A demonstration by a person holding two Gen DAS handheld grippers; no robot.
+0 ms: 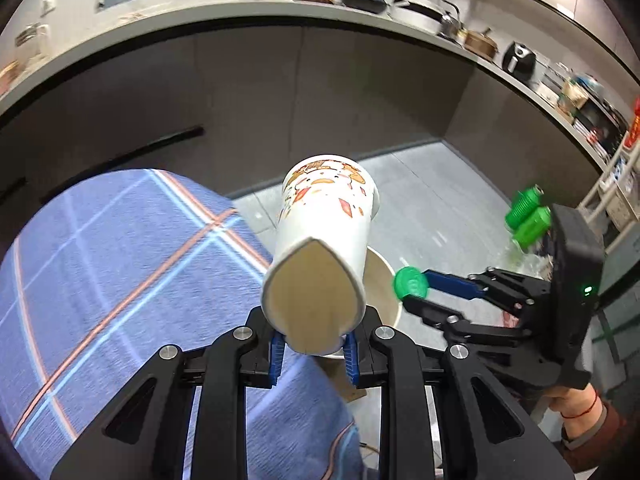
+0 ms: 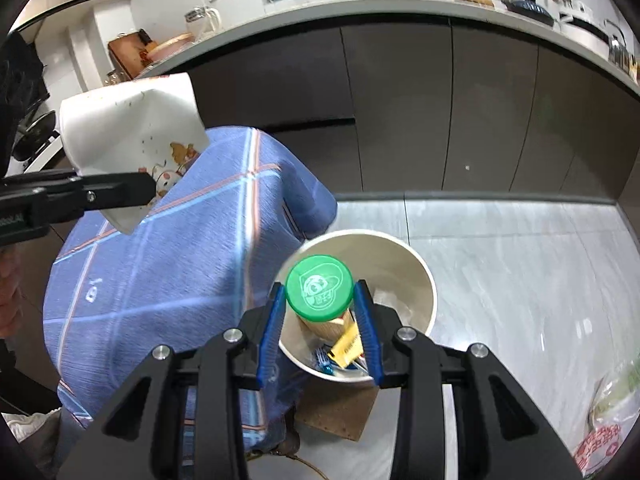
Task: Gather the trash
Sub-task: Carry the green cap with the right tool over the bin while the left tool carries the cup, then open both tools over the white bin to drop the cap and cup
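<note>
In the left wrist view, the left gripper (image 1: 314, 354) had its blue ribbed pads clamped on the squashed rim of a white paper cup (image 1: 324, 248). The cup was thin card, printed with orange and brown cartoon figures, its mouth pinched to a pointed oval and its base tilted away from the camera. Behind and below it showed the pale curved wall of the round bin (image 1: 386, 292). The right gripper (image 1: 416, 290) reached in from the right edge with a flat green lid (image 1: 410, 283) between its fingers. A blue checked tablecloth (image 1: 120, 272) with orange and pale lines draped a table on the left. Beyond it ran dark cabinet fronts under a light counter (image 1: 224, 8) crowded with pans.

In the right wrist view, the right gripper (image 2: 320, 320) pinched the smooth green plastic lid (image 2: 319, 286), embossed with a cartoon face, directly above the open bin (image 2: 424, 280). Inside lay a yellow packet (image 2: 346, 346) and other wrappers. The creased, stained cup (image 2: 132, 132) hung at upper left in the other gripper's black finger. The floor (image 2: 520, 280) was grey marbled tile.
</note>
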